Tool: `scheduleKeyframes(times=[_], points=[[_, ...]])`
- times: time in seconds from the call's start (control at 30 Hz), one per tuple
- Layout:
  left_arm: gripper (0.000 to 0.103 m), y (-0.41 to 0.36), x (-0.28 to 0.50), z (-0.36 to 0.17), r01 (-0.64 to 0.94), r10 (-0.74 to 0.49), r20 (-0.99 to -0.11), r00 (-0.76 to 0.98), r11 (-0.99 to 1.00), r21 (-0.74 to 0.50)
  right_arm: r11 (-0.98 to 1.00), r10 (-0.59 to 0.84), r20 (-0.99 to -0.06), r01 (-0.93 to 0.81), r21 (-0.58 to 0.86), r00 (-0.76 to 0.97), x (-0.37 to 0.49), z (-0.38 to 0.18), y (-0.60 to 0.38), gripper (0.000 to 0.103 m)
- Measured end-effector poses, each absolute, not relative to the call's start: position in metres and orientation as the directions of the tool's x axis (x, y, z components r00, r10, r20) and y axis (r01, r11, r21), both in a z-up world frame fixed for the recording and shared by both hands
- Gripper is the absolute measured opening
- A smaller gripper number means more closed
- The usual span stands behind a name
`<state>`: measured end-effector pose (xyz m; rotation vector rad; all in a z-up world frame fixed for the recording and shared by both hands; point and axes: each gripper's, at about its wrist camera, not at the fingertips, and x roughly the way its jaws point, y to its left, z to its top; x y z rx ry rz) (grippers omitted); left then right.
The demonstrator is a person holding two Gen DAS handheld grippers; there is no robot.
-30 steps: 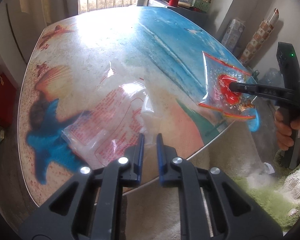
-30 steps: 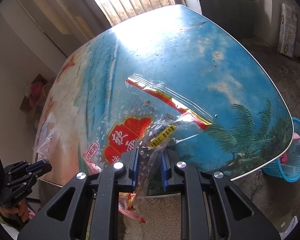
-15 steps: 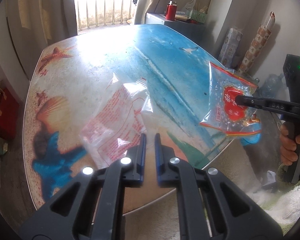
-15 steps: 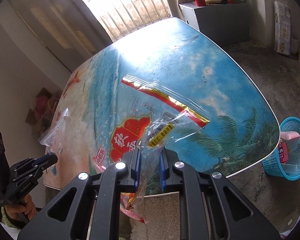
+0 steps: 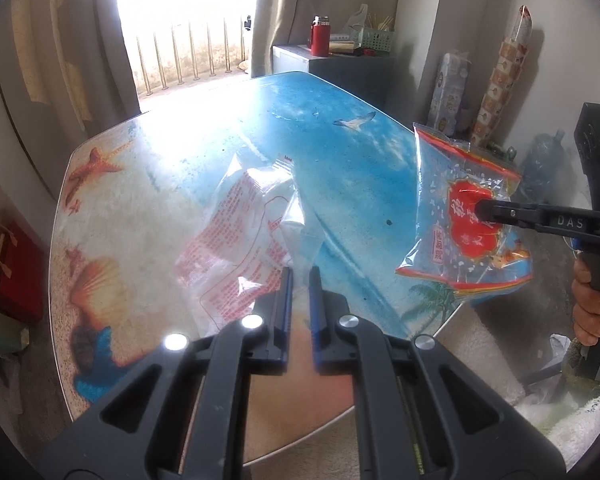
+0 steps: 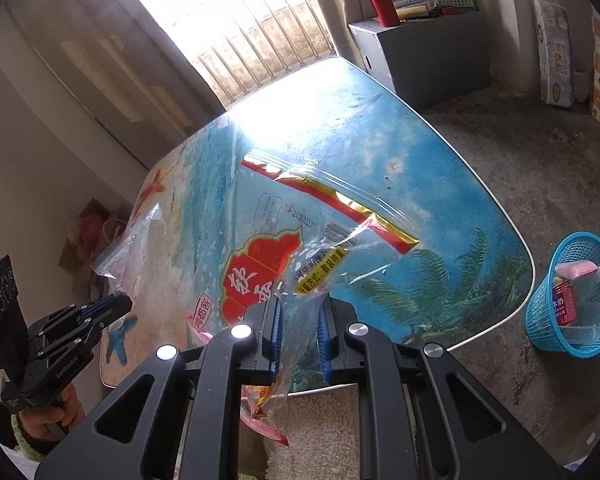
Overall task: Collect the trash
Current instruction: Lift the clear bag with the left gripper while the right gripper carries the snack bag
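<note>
Both tools angle downward above the beach-print desk (image 5: 340, 152). The left tool (image 5: 299, 280) pinches a clear red-printed plastic bag (image 5: 240, 232) at frame centre. The right tool (image 6: 298, 312) clamps a crinkled red-labelled snack bag (image 6: 268, 256).

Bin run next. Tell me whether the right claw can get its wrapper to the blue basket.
Probably yes. The right claw is shut on the red-label wrapper, lifted off the table; the blue basket stands on open floor beyond the table's corner, nothing between.

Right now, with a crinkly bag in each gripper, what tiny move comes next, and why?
Probably swing the right gripper, shut on the clear red-labelled plastic bag, toward the blue mesh basket on the floor right of the table: both bags are off the table, and trash already lies inside.
</note>
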<state>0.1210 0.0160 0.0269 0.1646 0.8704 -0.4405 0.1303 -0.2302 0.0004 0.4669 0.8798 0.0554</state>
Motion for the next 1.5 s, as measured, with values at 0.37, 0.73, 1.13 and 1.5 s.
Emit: scheduleKeyframes(times=[0.37,0.73,1.13,1.5], points=[[0.006,-0.014,0.119,0.042,0.491,-0.322,-0.748,0.58,0.871,0.005,0.886,0.227,-0.701,0.156,0.438,0.676,0.112,0.009,-0.245,0.015],[0.006,-0.057,0.111,0.054,0.548,-0.341,-0.732,0.589,0.835,0.052,0.859,0.201,-0.67,0.201,0.471,0.714,0.08,0.015,-0.28,0.015],[0.006,-0.125,0.094,0.061,0.65,-0.396,-0.721,0.569,0.753,0.1,0.802,0.126,-0.639,0.302,0.516,0.759,0.024,0.012,-0.339,0.015],[0.006,-0.222,0.076,0.073,0.788,-0.528,-0.695,0.488,0.609,0.091,0.703,-0.1,-0.641,0.51,0.496,0.761,-0.055,0.009,-0.423,0.015]])
